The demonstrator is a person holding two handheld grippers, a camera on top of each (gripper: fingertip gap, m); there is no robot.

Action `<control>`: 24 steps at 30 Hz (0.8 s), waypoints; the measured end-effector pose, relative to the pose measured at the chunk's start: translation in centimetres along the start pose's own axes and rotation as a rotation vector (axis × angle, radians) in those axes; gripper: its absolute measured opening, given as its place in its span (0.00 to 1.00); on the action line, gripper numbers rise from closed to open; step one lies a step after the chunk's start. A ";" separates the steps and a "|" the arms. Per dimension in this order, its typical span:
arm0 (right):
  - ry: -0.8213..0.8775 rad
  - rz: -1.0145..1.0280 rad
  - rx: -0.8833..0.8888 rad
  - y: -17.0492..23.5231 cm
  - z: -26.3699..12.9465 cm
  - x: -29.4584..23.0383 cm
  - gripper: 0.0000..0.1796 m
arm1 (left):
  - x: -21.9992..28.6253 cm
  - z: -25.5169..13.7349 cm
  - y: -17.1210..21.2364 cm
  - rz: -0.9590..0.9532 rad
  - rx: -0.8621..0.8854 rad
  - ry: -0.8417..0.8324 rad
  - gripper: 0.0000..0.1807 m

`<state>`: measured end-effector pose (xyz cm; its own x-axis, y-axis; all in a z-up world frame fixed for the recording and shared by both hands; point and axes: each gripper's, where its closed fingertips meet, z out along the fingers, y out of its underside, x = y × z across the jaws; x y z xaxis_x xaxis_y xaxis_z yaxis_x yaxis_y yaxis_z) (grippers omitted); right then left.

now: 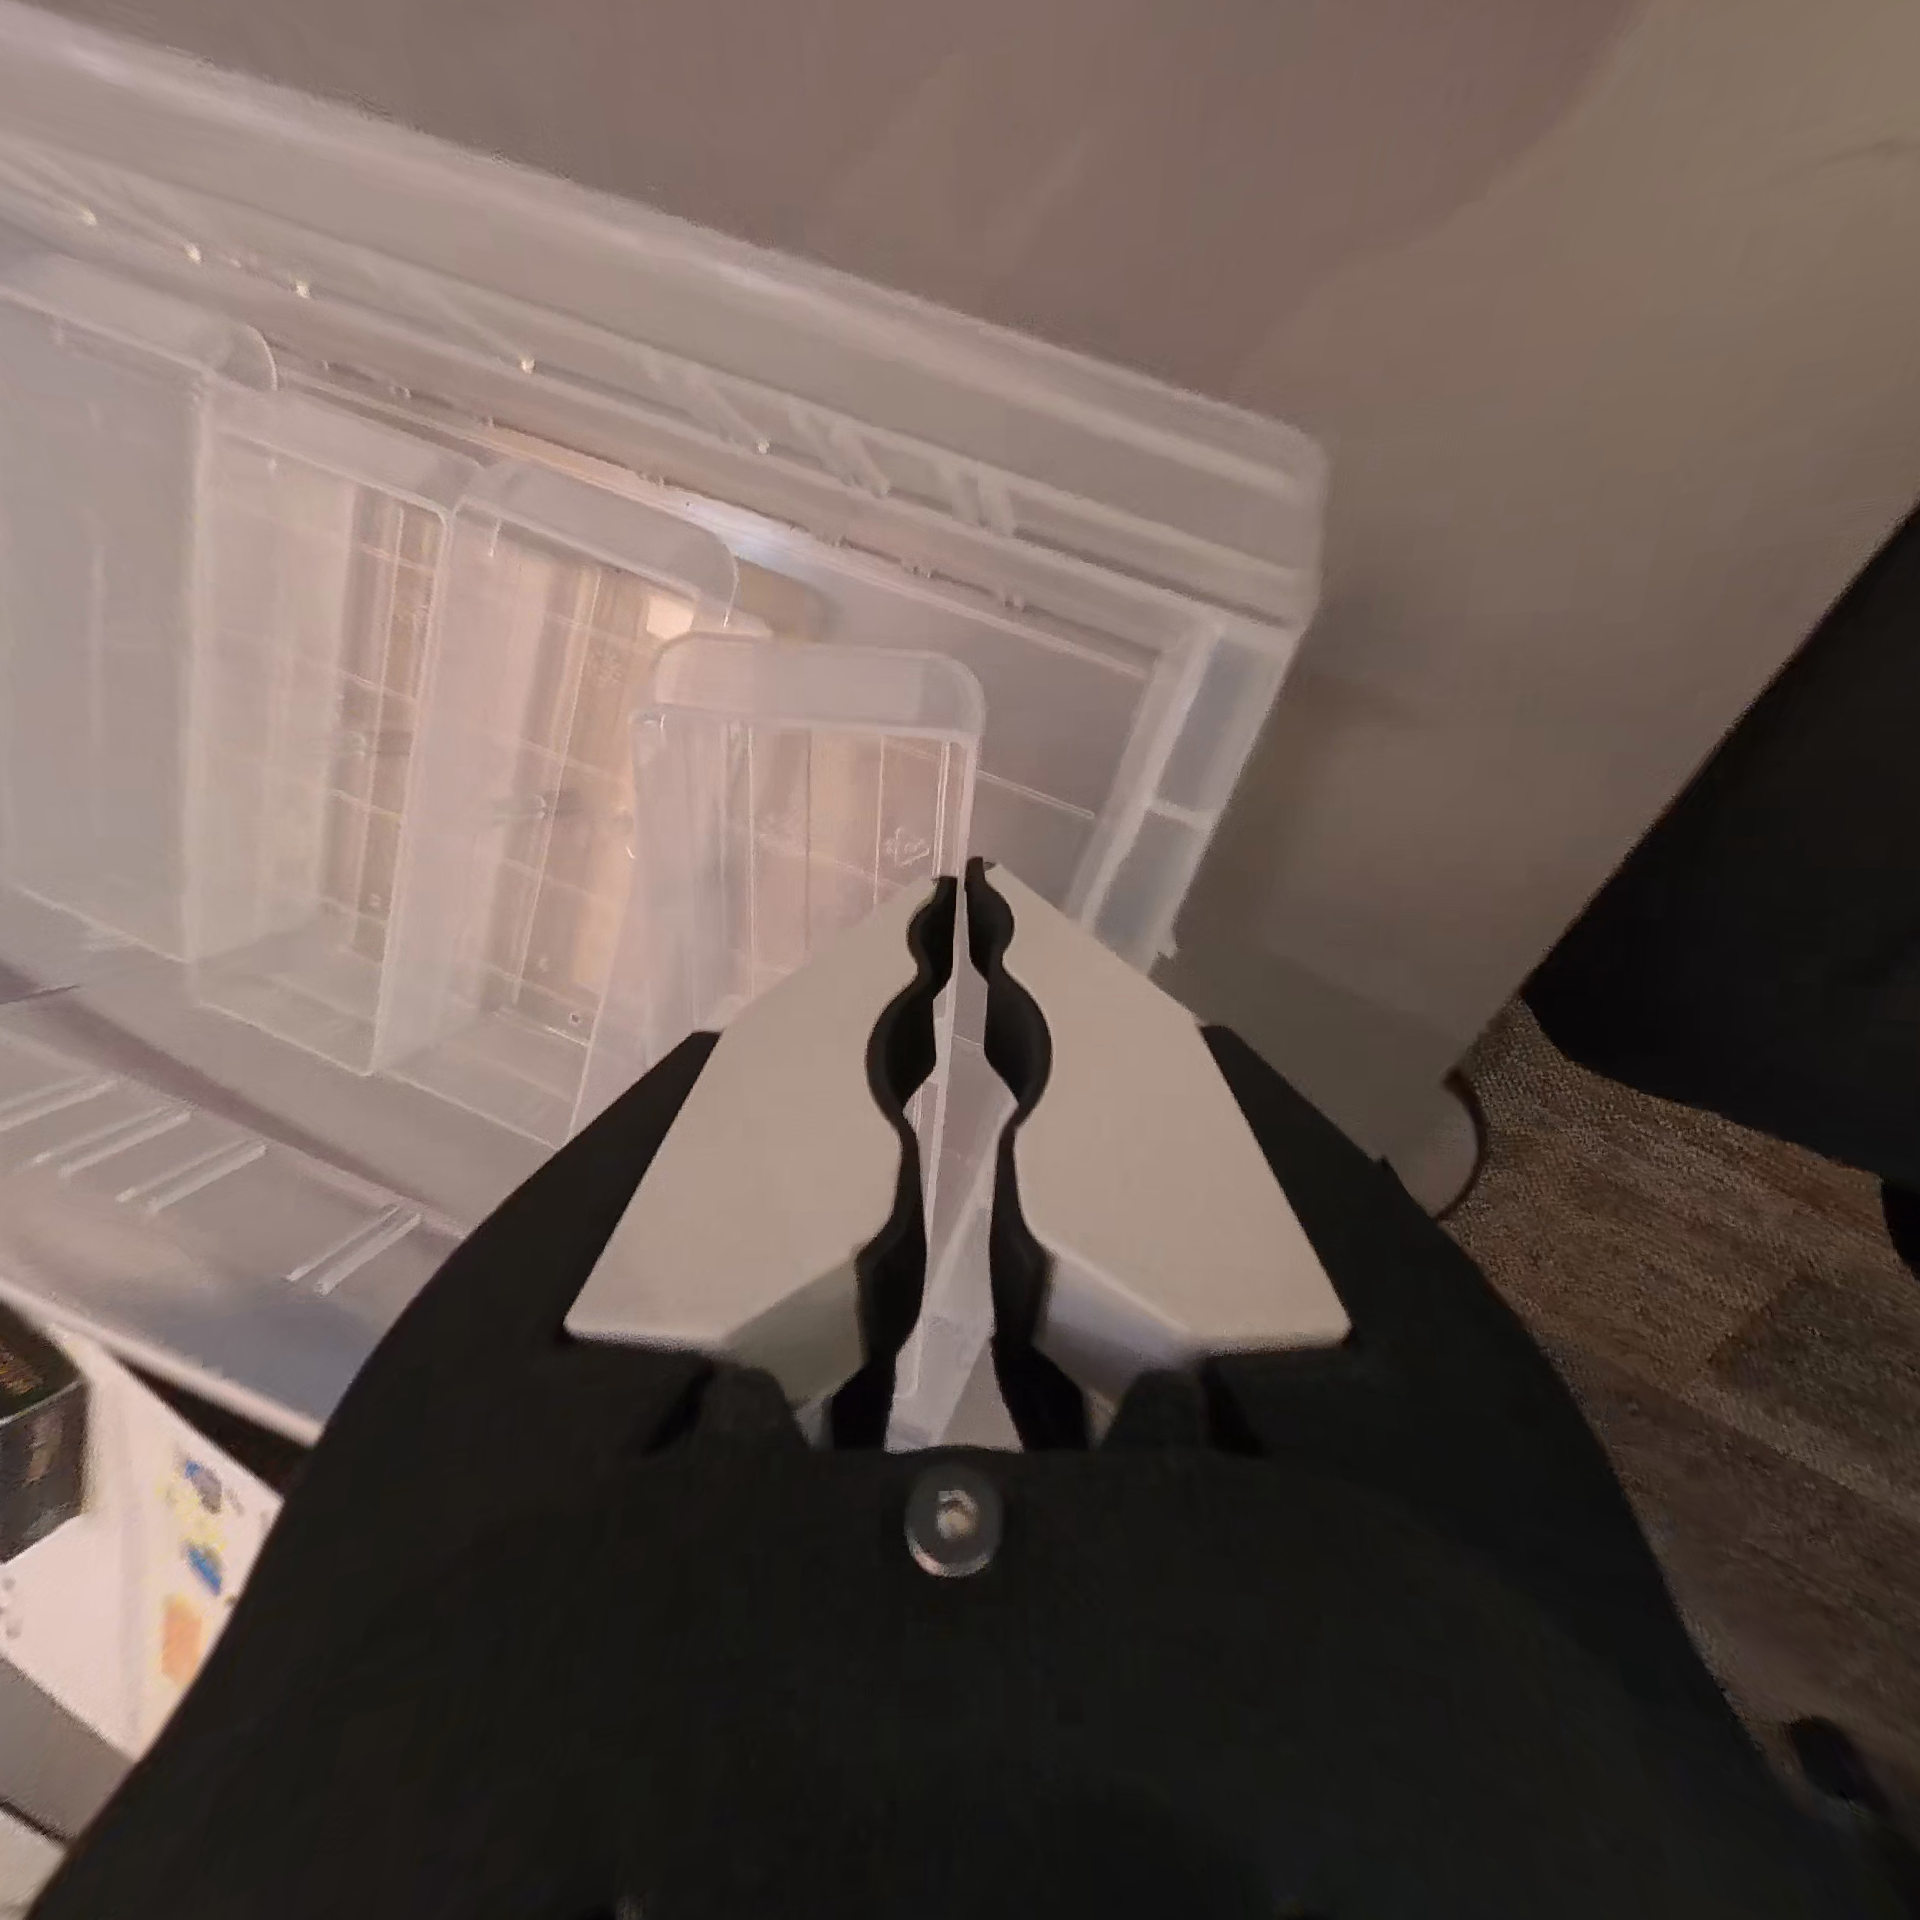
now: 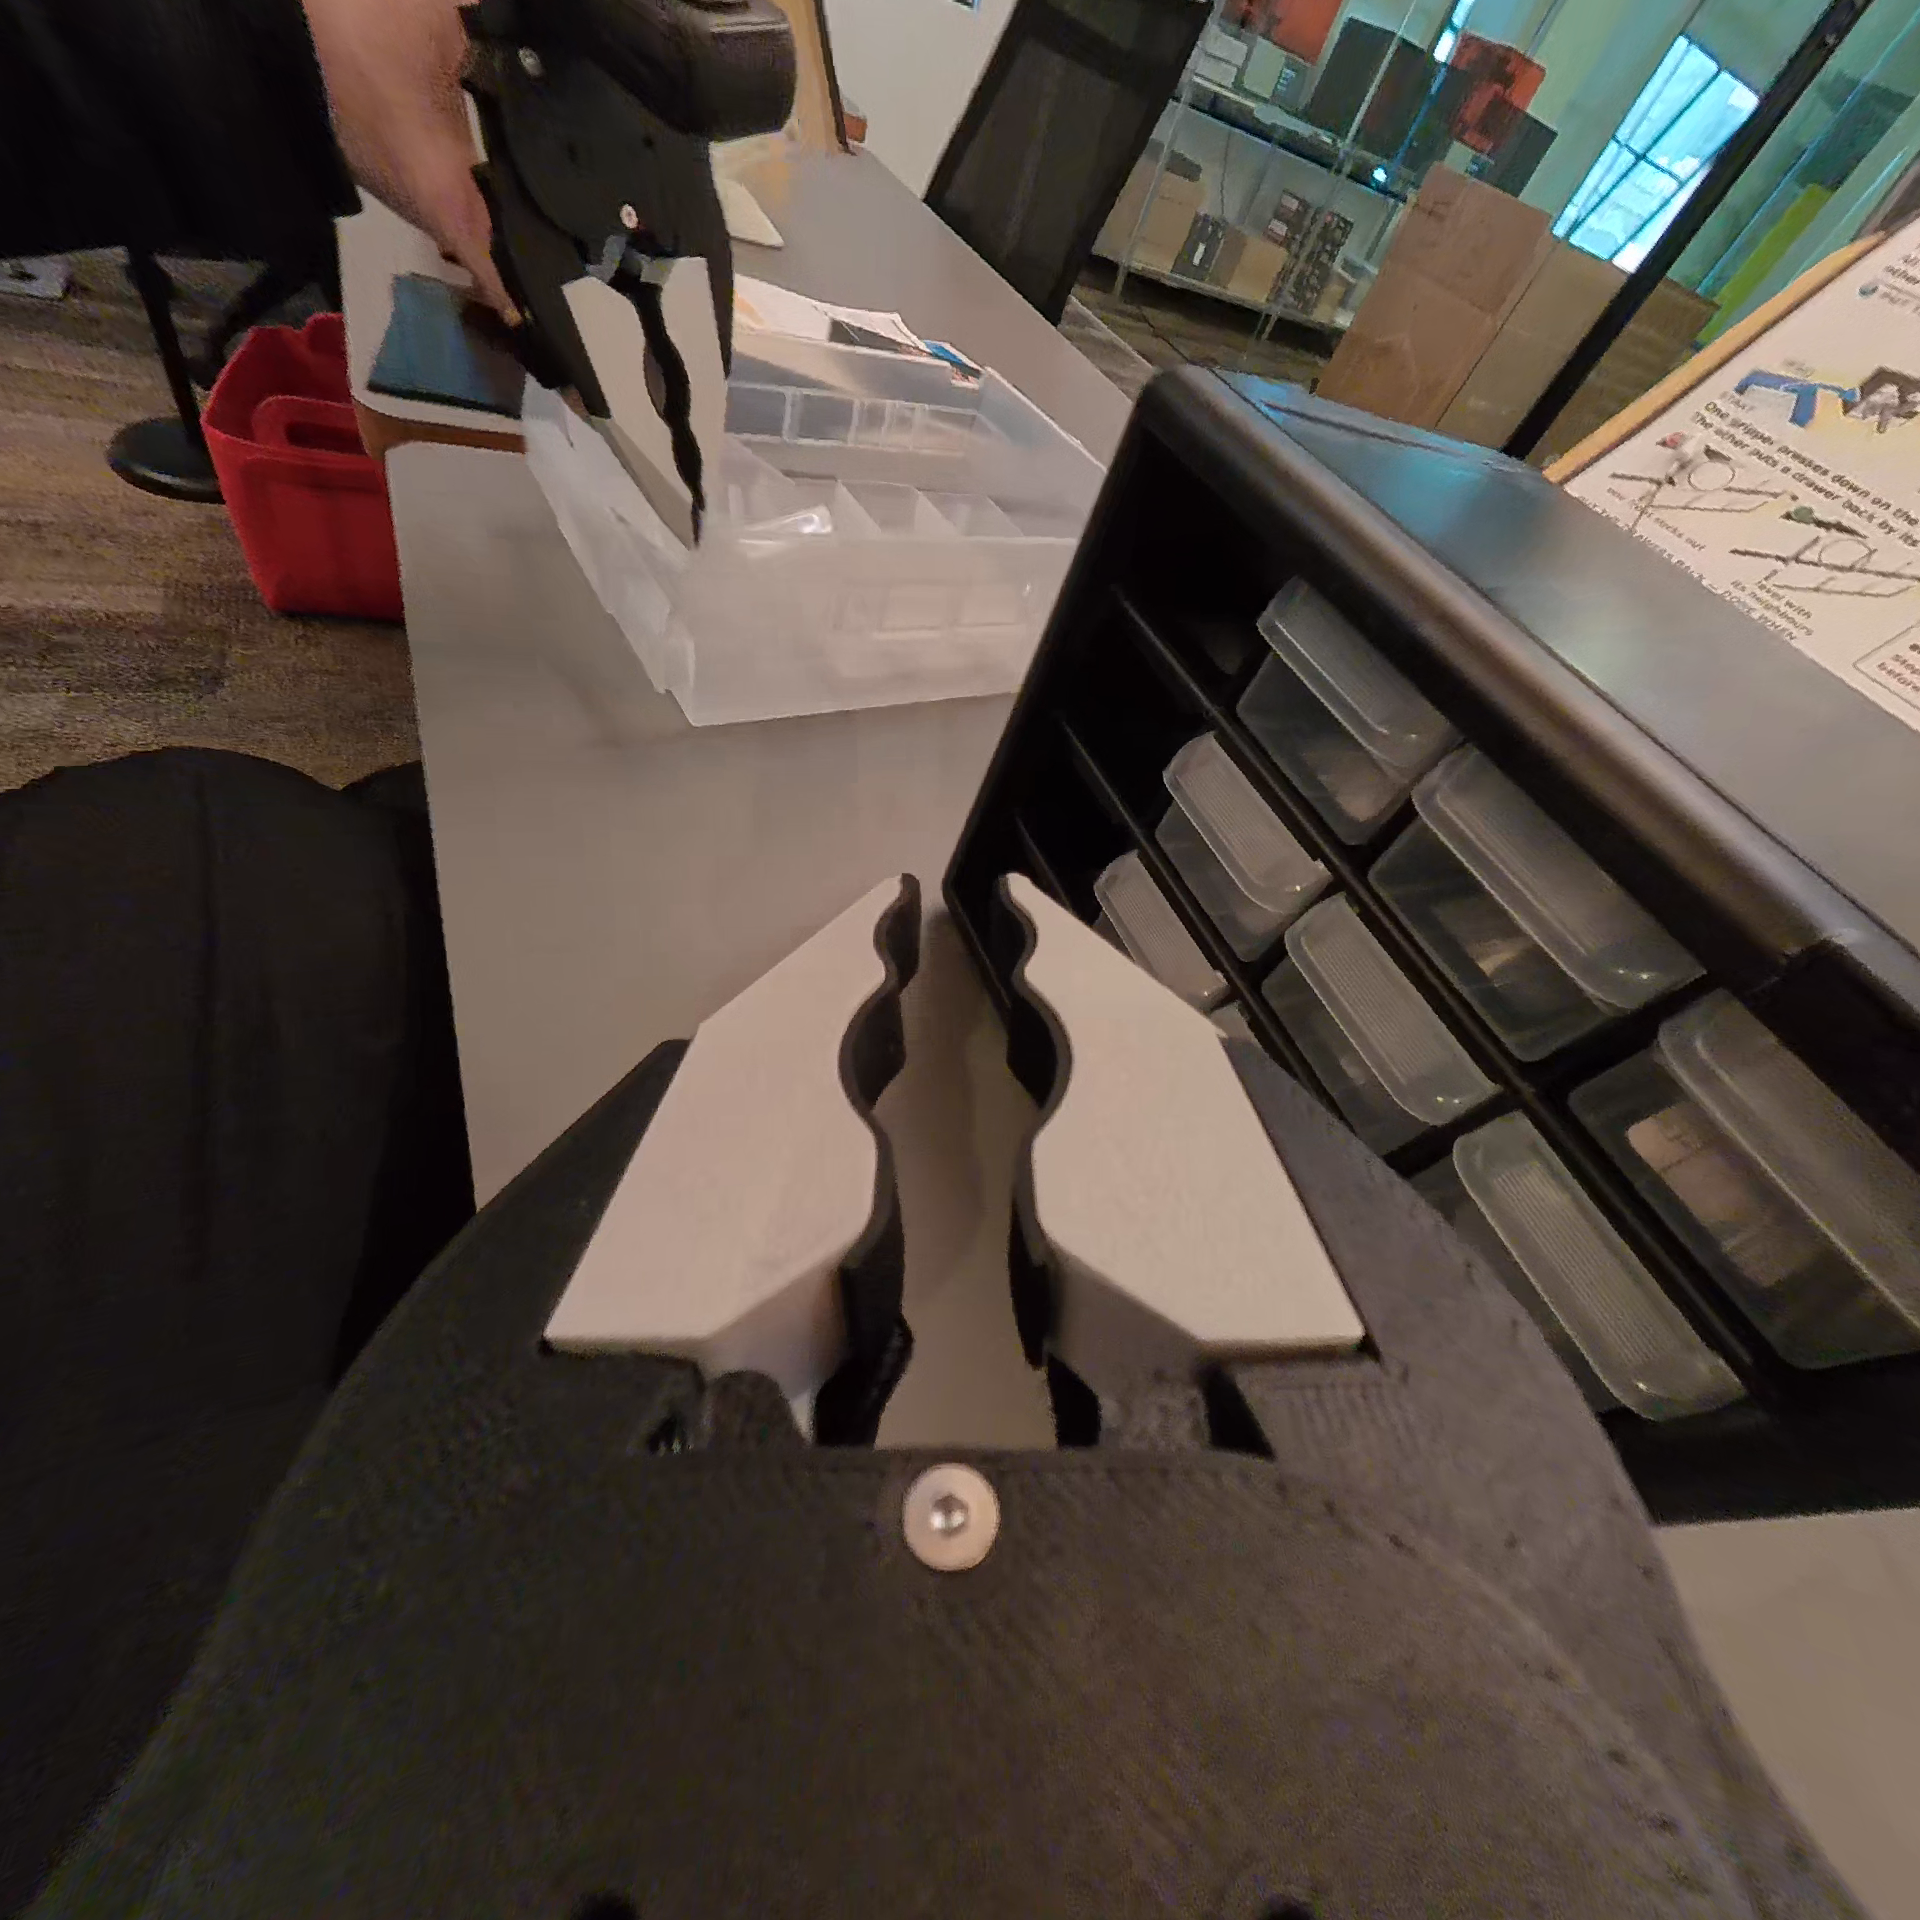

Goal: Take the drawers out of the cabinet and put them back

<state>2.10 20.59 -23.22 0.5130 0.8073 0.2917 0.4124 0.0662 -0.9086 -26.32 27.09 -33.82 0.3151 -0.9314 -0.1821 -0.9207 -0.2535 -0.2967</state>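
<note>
My left gripper [image 1: 961, 883] is shut on the thin side wall of a clear drawer [image 1: 821, 790], which stands on end in a clear plastic tray [image 1: 1143, 447] beside two more clear drawers [image 1: 540, 748]. In the right wrist view the left gripper [image 2: 694, 525] reaches down into that tray [image 2: 852, 634]. My right gripper [image 2: 961, 904] is open and empty, low over the grey table [image 2: 644, 883], just left of the black cabinet [image 2: 1455, 540]. The cabinet holds several clear drawers [image 2: 1340, 707]. Its left column of slots [image 2: 1132, 665] is empty.
A person's hand [image 2: 416, 135] holds the left gripper. A red bin [image 2: 301, 499] stands on the carpet left of the table. A black chair [image 2: 1049, 125] is behind the table. A printed poster [image 2: 1766, 436] leans behind the cabinet. A white printed box [image 1: 125, 1538] lies near the tray.
</note>
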 end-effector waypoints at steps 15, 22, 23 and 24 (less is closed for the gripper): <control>-0.116 -0.040 0.027 -1.3 -0.1 -2.7 0.29 | 12.8 -6.2 -15.9 0.527 0.160 0.095 0.00; -0.199 0.016 -0.151 2.7 1.5 -4.4 0.46 | 18.2 1.9 -17.8 0.726 0.085 0.236 0.00; -0.214 0.019 -0.177 3.4 1.8 -4.9 0.47 | 18.4 2.8 -17.7 0.736 0.079 0.250 0.00; -0.231 0.022 -0.202 4.1 2.1 -5.3 0.47 | 18.7 3.5 -17.6 0.737 0.079 0.268 0.00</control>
<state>-0.52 17.78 -29.08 0.3486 0.9206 0.1761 0.5562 -0.0520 -0.8294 -3.43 15.07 -35.32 -0.4457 -0.8860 -0.1282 -0.8485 0.4637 -0.2550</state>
